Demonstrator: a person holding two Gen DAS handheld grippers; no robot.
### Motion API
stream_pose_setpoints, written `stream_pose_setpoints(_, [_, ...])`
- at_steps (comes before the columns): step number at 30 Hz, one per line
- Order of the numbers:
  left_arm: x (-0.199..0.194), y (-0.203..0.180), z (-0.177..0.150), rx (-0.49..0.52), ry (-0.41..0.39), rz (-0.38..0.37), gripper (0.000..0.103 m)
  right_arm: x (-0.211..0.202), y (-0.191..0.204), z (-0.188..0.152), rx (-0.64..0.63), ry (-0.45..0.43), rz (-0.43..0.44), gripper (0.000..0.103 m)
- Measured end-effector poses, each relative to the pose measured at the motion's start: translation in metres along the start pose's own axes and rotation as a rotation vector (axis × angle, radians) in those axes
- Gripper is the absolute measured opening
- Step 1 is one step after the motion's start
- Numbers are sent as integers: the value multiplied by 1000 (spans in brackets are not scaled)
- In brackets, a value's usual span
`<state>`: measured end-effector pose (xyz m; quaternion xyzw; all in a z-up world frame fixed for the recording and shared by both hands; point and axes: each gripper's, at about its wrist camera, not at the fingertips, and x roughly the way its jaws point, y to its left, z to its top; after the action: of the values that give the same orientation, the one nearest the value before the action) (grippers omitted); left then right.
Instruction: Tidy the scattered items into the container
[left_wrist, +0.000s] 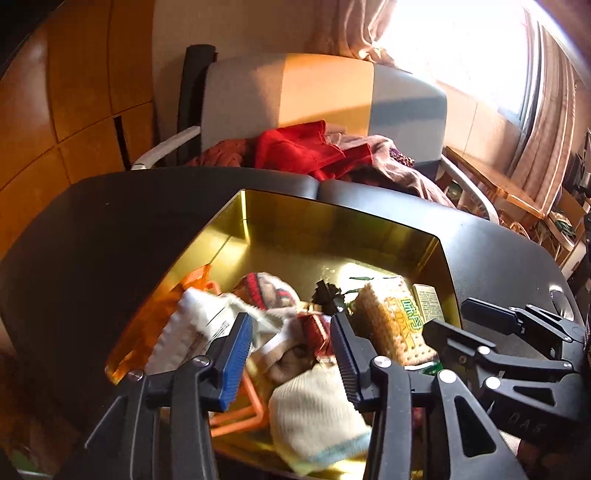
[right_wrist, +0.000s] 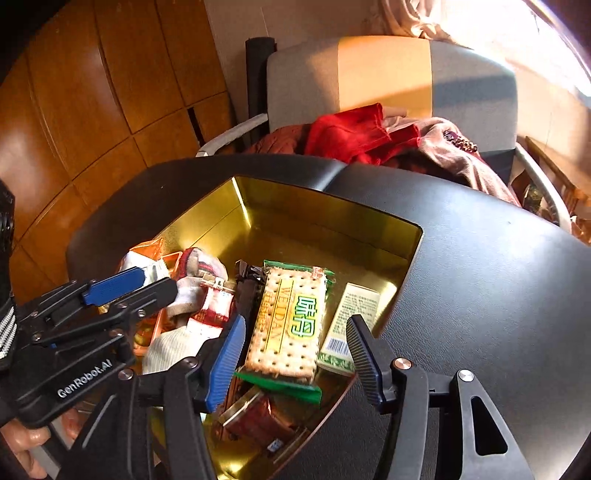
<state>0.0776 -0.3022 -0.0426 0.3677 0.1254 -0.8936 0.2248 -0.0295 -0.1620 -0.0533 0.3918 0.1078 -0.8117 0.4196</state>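
Left gripper (left_wrist: 291, 350) jaws released, hovering over socks (left_wrist: 317, 410) inside the gold tin (left_wrist: 332, 218). Right gripper (right_wrist: 295, 354) jaws released above the cracker packet (right_wrist: 288, 321); small box (right_wrist: 351, 321) at its 3 o'clock. Tin rests on black table (right_wrist: 480, 277).

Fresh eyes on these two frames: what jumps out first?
The gold tin on the black table, crammed with stuff: a cracker pack in the middle, a small green-and-white box to its right, socks heaped on the left. Both tongs, left and right, hover open over it, gripping nothing. Behind, red cloth lies piled on a grey chair.
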Motion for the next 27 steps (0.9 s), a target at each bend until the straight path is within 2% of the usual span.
stream_pose_setpoints(3, [-12, 2, -8, -11, -7, 29, 53, -10, 5, -5, 6, -13, -21, 68])
stream_pose_setpoints(7, [-30, 1, -19, -18, -20, 83, 53, -22, 14, -11, 24, -23, -76, 78])
stream_pose_setpoints(10, [-40, -1, -23, -24, -20, 178, 53, -30, 18, -15, 39, -29, -118, 85])
stream_pose_setpoints(14, [-53, -3, -26, -29, -30, 249, 53, -39, 26, -18, 39, -47, -144, 94])
stream_pose_setpoints(20, [-62, 7, -29, -115, -20, 280, 53, -48, 36, -20, 35, -72, -153, 99])
stream_pose_setpoints(25, [-63, 7, -30, -89, -25, 315, 50, -50, 41, -20, 28, -76, -152, 100])
stream_pose_setpoints(27, [-65, 7, -31, -77, -40, 320, 43, -51, 45, -20, 19, -81, -161, 100])
